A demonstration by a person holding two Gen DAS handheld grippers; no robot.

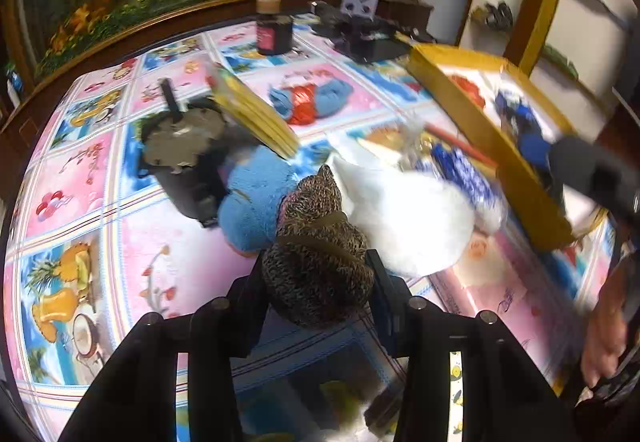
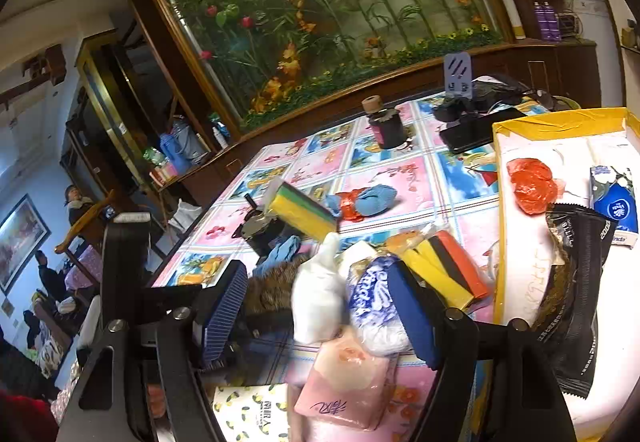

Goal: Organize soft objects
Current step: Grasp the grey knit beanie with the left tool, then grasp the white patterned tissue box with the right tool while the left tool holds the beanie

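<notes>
Left wrist view, lower centre: the left gripper (image 1: 318, 282) is clamping a brown knitted soft toy (image 1: 318, 262), its pads pressing both flanks. Behind it are lying a blue plush (image 1: 250, 198) and a white plush (image 1: 408, 218); at the right edge the yellow-rimmed box (image 1: 480, 130) is tilting. Right wrist view, lower centre: the right gripper (image 2: 316, 314) is standing apart around a white bag (image 2: 316, 302), not pressing it. Step judged: pick-up; next, lifting the toy and carrying it to the box.

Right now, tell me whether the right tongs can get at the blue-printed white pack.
Probably yes: the blue-printed white pack already lies between the open right tongs, though a white bag crowds beside it.
</notes>
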